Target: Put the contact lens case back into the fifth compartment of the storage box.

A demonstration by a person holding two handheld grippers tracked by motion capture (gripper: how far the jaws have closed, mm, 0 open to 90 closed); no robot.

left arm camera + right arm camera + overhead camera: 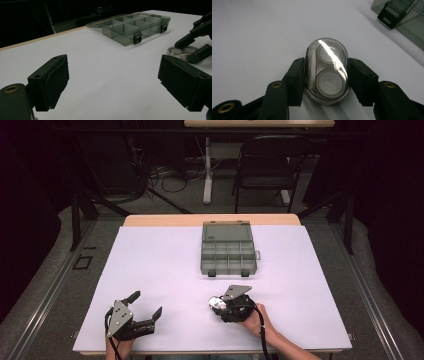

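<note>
Near table (150, 265) edge, right gripper (325, 75) clamped clear oval case (327, 70) between both jaws; left gripper (112, 82) gaped wide, empty.

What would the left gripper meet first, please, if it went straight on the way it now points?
Probably nothing soon: between the open left gripper the bare white table runs ahead. The open organizer box lies beyond, slightly right, so it might be met first; depth is unclear.

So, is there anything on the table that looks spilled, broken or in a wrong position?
Nothing stands out. The organizer box lies flat with its lid open and no spill around it. The right tongs grip the clear oval case squarely. The left tongs rest open.
</note>
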